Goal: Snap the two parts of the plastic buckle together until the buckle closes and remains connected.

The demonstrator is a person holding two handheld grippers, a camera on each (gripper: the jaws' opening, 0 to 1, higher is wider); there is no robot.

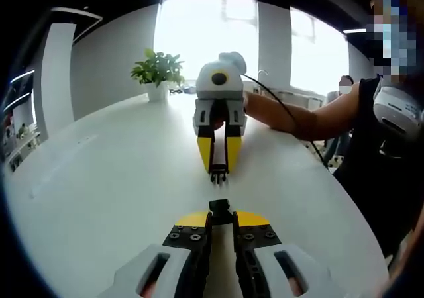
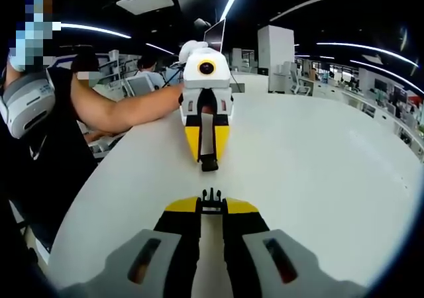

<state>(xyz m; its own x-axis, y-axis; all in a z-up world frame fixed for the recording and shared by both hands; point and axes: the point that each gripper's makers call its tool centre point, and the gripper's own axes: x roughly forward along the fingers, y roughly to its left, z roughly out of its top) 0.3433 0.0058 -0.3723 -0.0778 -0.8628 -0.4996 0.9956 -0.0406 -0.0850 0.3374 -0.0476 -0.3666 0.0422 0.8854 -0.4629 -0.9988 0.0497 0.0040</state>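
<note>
My left gripper (image 1: 220, 217) is shut on the black socket half of the buckle (image 1: 220, 207), which sticks out past its yellow tips. Facing it across the white table (image 1: 106, 179), my right gripper (image 1: 218, 167) is shut on the pronged half (image 1: 218, 176), prongs pointing at the socket. A short gap separates the two halves, roughly in line. In the right gripper view, my right gripper (image 2: 211, 210) holds the pronged half (image 2: 211, 197), and my left gripper (image 2: 209, 153) holds the socket half (image 2: 209, 165) opposite.
A potted plant (image 1: 158, 71) stands at the table's far edge under bright windows. The person's forearm (image 1: 291, 118) reaches in from the right, with a black cable (image 1: 278, 102) over it. Office desks and monitors lie beyond the table (image 2: 318, 152).
</note>
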